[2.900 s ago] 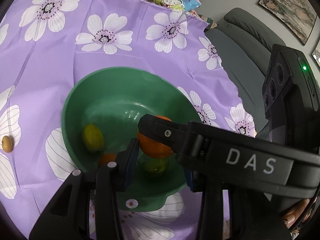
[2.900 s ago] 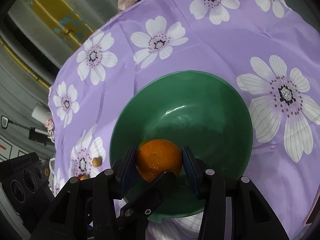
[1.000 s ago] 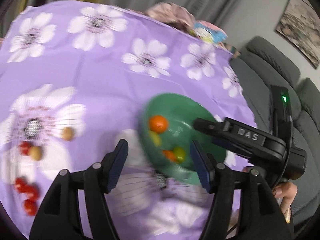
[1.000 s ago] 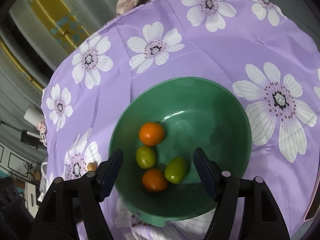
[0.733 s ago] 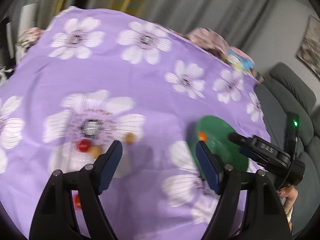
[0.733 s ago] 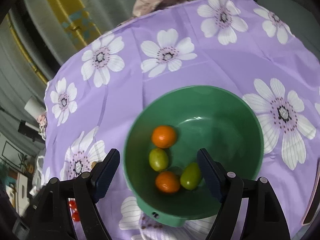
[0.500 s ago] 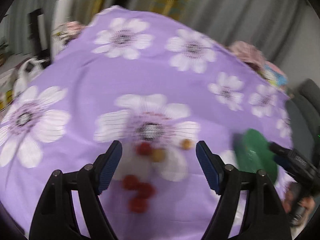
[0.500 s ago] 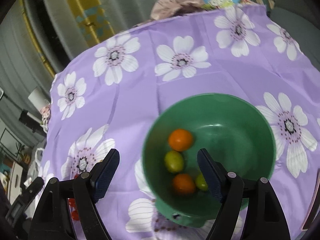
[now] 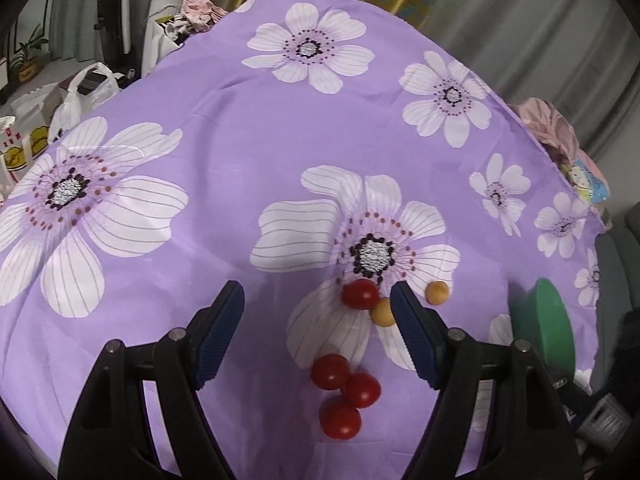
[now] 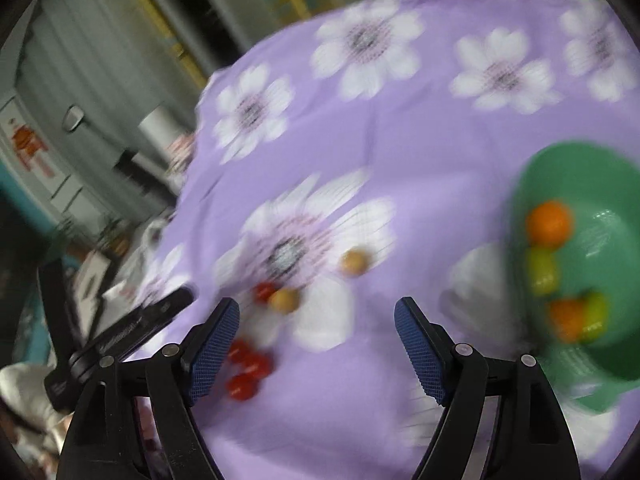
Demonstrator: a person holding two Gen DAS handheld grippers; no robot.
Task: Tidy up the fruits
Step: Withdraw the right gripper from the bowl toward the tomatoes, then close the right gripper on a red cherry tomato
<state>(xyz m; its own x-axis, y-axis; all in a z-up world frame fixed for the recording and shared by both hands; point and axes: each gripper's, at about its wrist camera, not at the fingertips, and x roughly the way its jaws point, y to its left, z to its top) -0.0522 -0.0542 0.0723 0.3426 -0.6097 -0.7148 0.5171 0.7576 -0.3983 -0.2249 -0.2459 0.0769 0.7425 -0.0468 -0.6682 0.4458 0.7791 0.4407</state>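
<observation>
Both sets of jaws wide apart, holding nothing. Left gripper point(image 9: 316, 332) above loose fruit near the tabletop's near edge: three red tomatoes point(image 9: 344, 390) clustered and touching, a fourth red tomato point(image 9: 359, 293) against a tan fruit point(image 9: 383, 311), another tan fruit point(image 9: 437, 292) just beside. Best to pick an outlying piece, straddle it squarely, close gently.

Green bowl point(image 10: 576, 264) toward the right edge, contents shown only by the blurred right wrist view: two orange, two green fruits. Left view: rim only.

Light: even, soft indoor.
Left view: sharp; fisheye bends edges.
Right view: motion-blurred throughout; dark vignette from 7 to 11 o'clock.
</observation>
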